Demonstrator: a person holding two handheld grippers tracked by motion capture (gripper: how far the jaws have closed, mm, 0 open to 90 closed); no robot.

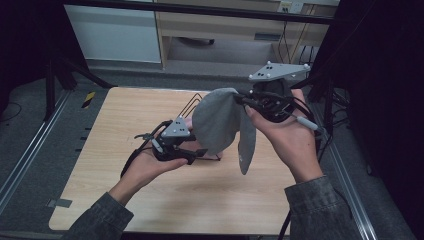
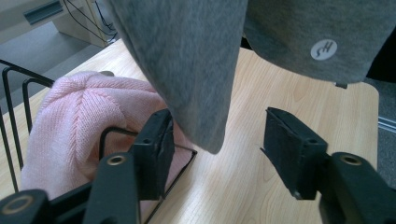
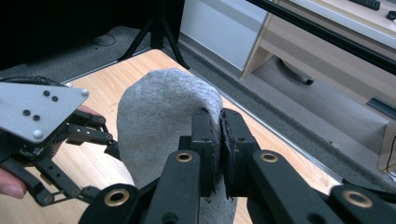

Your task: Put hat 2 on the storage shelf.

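Grey beanie (image 1: 216, 120) is hanging from your right gripper (image 3: 219, 140), pinched tight, so your half-spread left gripper (image 2: 219, 140) is bracketing its lower edge.

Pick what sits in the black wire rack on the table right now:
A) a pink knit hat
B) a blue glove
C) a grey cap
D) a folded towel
A: in the left gripper view the pink knit hat lies inside the black wire rack, while the grey cap hangs above the table, pinched by the right gripper.
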